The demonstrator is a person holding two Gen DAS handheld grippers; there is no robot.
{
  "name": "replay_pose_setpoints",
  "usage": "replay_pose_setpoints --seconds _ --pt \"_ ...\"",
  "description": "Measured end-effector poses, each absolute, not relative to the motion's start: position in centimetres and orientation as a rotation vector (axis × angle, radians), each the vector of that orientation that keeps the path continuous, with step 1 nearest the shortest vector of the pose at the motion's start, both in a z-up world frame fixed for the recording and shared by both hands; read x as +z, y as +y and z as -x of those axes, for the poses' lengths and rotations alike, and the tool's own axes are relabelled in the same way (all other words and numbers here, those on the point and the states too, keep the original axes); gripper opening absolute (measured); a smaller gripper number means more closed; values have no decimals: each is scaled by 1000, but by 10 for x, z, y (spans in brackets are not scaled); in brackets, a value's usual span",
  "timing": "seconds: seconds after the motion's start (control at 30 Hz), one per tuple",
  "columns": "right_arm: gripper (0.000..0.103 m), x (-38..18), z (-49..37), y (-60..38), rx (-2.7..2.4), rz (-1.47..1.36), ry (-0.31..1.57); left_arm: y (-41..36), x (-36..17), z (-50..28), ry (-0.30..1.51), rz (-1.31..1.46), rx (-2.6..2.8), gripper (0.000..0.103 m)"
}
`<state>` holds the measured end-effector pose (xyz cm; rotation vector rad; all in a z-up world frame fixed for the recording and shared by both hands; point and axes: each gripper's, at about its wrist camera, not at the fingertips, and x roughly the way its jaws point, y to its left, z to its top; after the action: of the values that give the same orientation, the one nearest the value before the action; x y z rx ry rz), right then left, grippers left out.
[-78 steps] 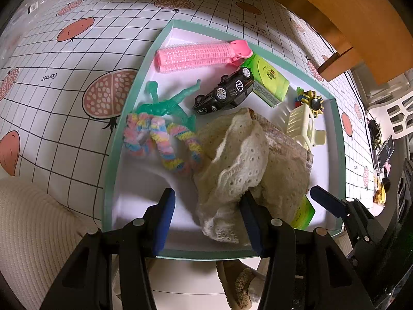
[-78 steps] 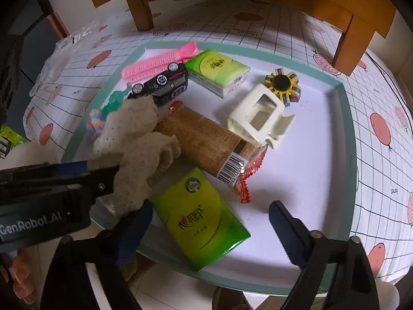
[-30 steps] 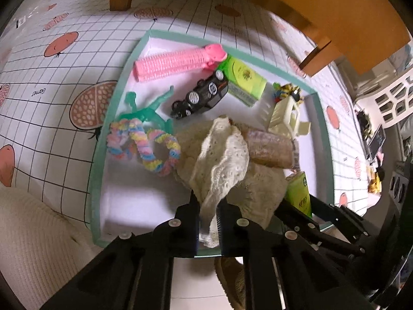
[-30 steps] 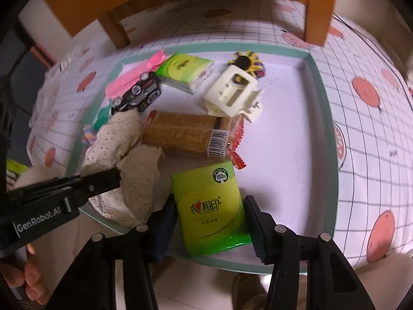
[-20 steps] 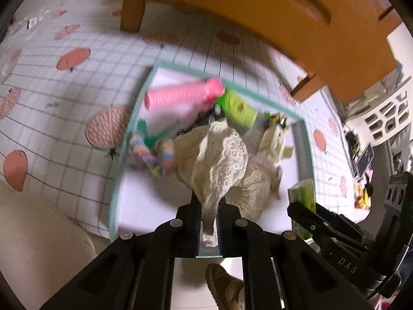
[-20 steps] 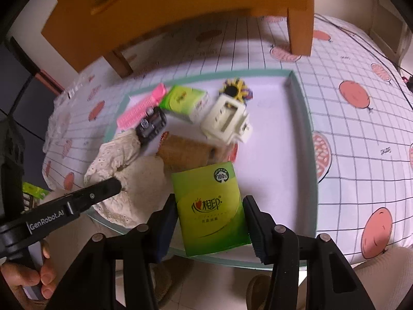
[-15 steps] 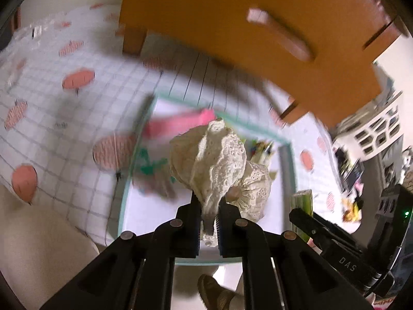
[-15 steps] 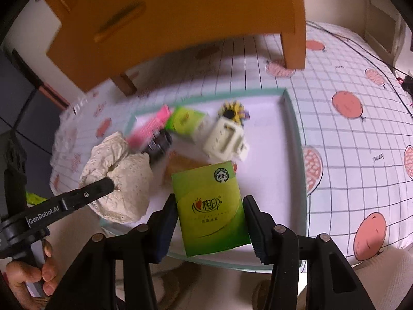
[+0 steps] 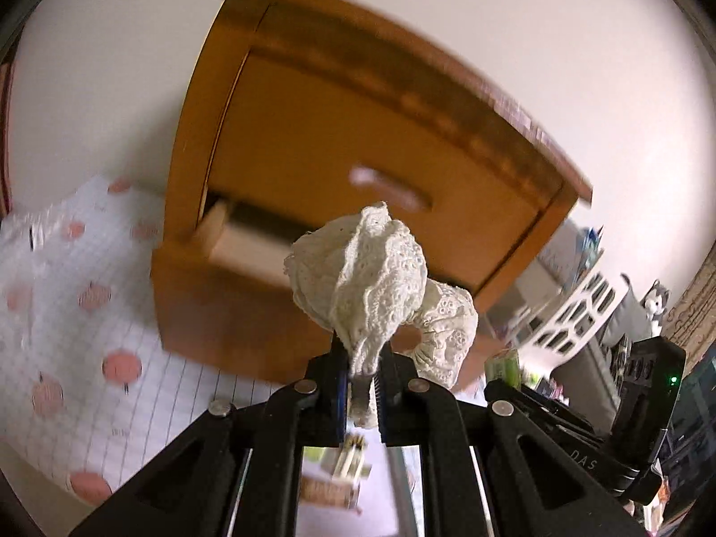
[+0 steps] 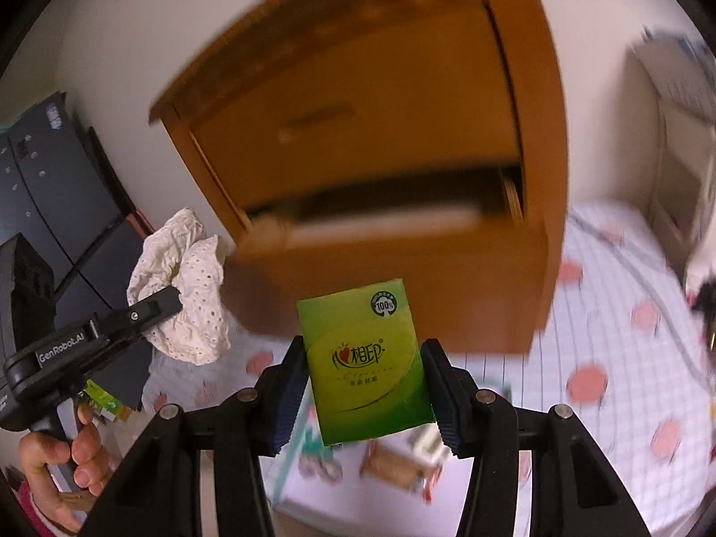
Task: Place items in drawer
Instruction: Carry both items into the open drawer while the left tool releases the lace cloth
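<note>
Left gripper (image 9: pixel 361 396) is clenched on the lace cloth (image 9: pixel 371 286); right gripper (image 10: pixel 364 391) grasps the green tissue pack (image 10: pixel 364 362). The open drawer (image 10: pixel 380 219) lies at twelve o'clock: clear its front edge, then release well inside.

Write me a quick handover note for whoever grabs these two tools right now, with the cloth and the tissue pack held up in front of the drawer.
Left tool: shut on the white lace cloth, which bunches up above its fingers.
Right tool: shut on the green tissue pack, held upright by its two side edges.
Both are raised in front of the wooden cabinet; its lower drawer stands partly open.
Done: both items are picked up and clear of the tray.
Left: drop the cloth and the pack into the drawer, then come back for what lies on the tray, including a brown snack packet; the rest is too blurred to name.
</note>
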<state>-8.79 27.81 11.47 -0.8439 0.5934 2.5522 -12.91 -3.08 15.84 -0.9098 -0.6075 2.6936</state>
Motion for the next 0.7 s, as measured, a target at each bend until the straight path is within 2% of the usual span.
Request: replay_pose_setpoints --seconds 0.27,0.7 --pt "53 177 141 304 2550 801 416 -38 193 180 -570 884 2767 10" --pt "53 153 183 357 2387 896 433 -40 164 237 -569 1037 2792 10"
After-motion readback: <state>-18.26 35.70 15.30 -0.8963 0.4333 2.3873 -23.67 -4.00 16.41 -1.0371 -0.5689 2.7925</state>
